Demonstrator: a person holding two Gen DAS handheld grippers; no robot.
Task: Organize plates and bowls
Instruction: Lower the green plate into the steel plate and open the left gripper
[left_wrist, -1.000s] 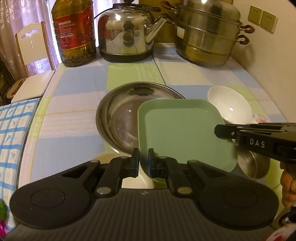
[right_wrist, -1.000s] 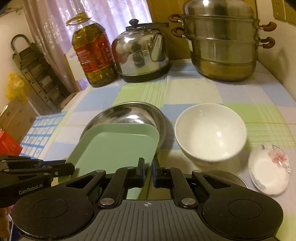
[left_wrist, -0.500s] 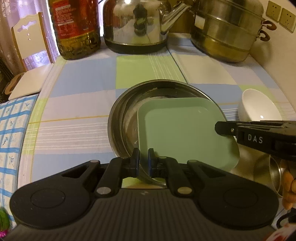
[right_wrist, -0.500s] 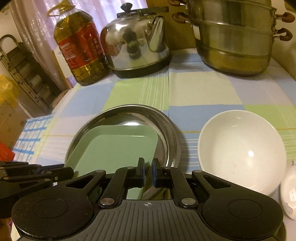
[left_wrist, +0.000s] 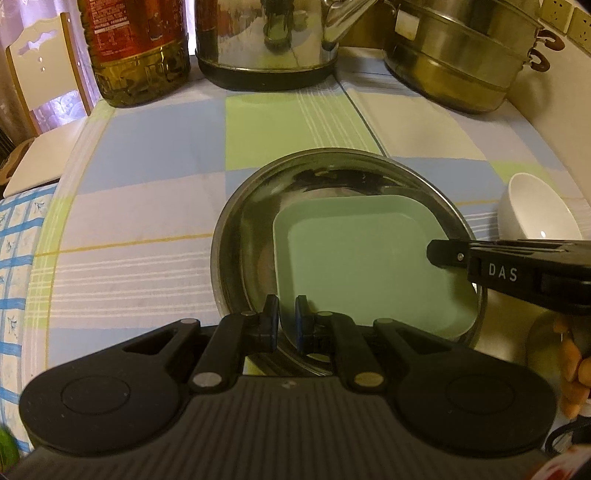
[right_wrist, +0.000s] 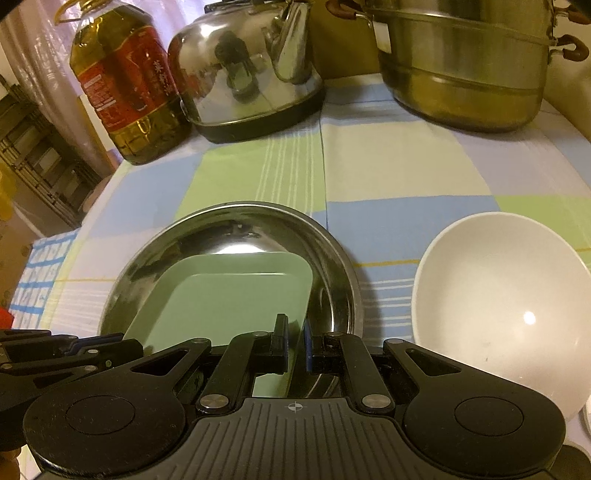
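Both grippers, left gripper (left_wrist: 286, 319) and right gripper (right_wrist: 295, 341), pinch the green plate's (left_wrist: 365, 262) near edges inside the steel basin (left_wrist: 240, 236); next, 2 releases.

square plate (left_wrist: 364, 266) lies in metal basin (left_wrist: 243, 221); bowl (right_wrist: 495, 295) just right.

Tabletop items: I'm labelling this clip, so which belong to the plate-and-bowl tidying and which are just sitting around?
Job: green square plate, steel round tray under it, white bowl, left gripper, right gripper.

Bystanders: oil bottle, kettle, steamer pot.
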